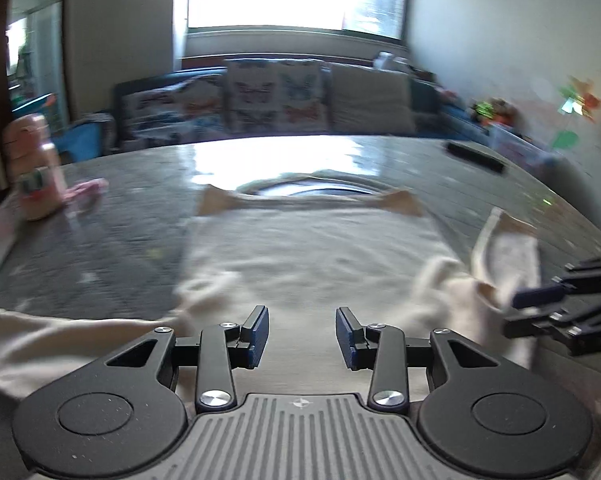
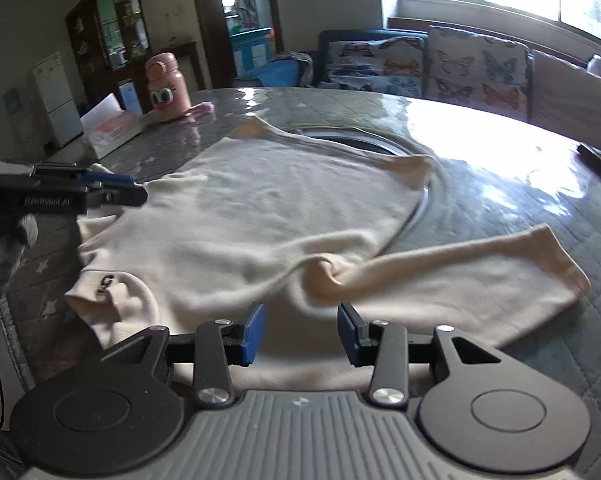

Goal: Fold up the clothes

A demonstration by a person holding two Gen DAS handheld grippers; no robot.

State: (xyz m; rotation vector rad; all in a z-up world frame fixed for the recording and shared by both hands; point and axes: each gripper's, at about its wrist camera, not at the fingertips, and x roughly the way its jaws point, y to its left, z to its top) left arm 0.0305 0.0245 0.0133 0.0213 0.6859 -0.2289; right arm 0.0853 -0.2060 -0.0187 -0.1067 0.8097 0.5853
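A cream long-sleeved top (image 1: 308, 248) lies spread on the dark round table (image 1: 112, 208), hem toward the window, sleeves out to both sides. My left gripper (image 1: 302, 334) is open and empty, low over the near edge of the top. It also shows in the right wrist view (image 2: 136, 192) over the top's left side. My right gripper (image 2: 300, 330) is open and empty, just above the near edge of the top (image 2: 260, 216), close to the bunched armpit of the right sleeve (image 2: 480, 276). It shows in the left wrist view (image 1: 540, 304) by that sleeve.
A pink bottle (image 2: 165, 87) and a tissue box (image 2: 110, 130) stand at the table's far left. A small pink cloth (image 2: 200, 110) lies by the bottle. A dark flat object (image 1: 476, 156) lies at the far right. A sofa with butterfly cushions (image 2: 452, 68) stands behind the table.
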